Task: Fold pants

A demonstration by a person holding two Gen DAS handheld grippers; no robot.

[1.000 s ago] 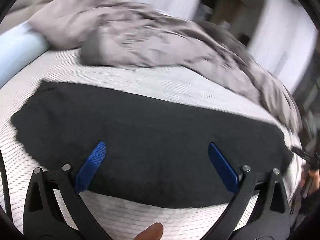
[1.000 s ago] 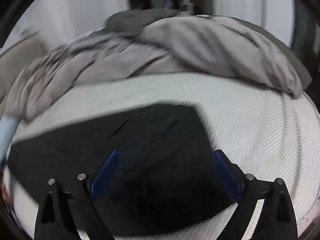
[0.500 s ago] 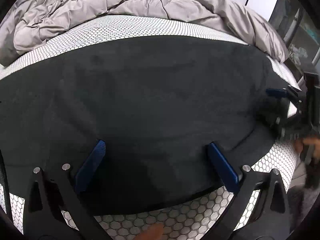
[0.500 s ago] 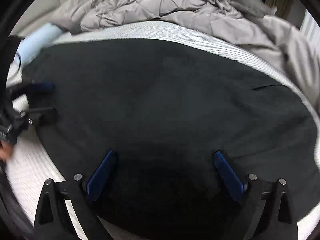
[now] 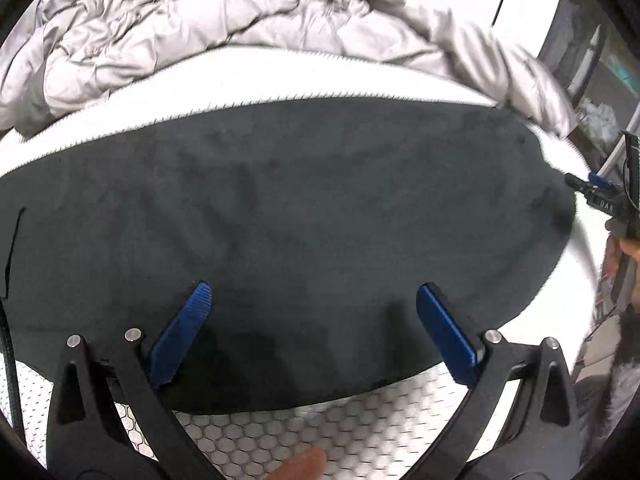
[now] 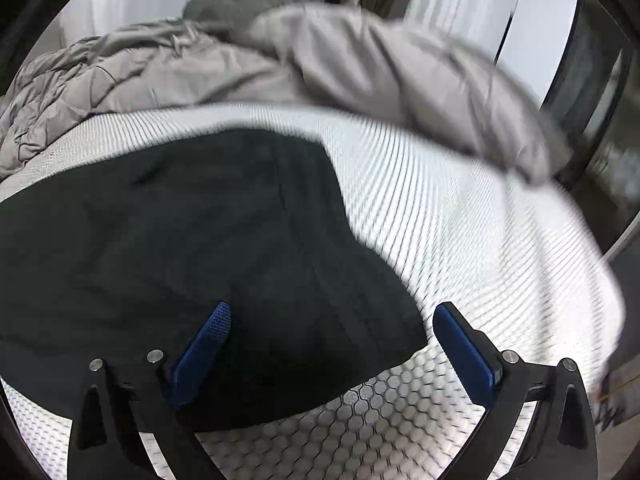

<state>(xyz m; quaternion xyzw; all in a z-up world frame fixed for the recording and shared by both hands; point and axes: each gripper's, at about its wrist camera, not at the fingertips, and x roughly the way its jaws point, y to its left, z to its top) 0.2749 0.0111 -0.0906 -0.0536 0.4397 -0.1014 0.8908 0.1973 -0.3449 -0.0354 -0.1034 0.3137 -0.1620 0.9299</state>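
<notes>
The pants lie flat on the bed, a dark strip whose long axis runs crosswise to both pairs of fingers. Their near edge passes under the left gripper, cloth spreading ahead of it and off to either side. In the right view the pants end just ahead of the right gripper, with bare bed beyond its right finger. Both grippers are spread wide and hold nothing. I judge the right one nearer an end to lift and carry across. A grey duvet is heaped well beyond
</notes>
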